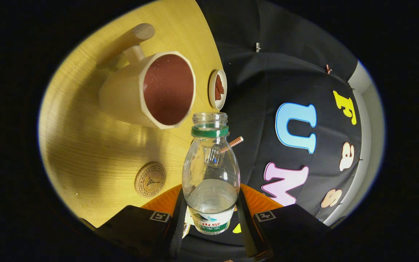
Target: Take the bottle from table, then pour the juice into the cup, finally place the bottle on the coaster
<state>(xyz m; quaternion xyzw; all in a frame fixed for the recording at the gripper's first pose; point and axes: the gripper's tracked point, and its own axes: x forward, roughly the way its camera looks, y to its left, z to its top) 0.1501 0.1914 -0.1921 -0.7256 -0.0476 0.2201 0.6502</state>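
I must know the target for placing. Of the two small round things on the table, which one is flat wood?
The round wooden coaster beside the held clear plastic bottle; the small white dish beyond the cup holds something reddish.

Warm, fairly dim light; the cup [147, 91] throws a soft shadow on the bench [86, 145]; glints on the bottle [210, 171]; fisheye bending towards the rim; focus sharp

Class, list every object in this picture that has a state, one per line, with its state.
Bottle: uncapped, held off the table, some clear liquid inside.
Cup: on the table, mouth open, no liquid visible.
Coaster: flat on the table, nothing on it.
Claw: shut on the bottle.
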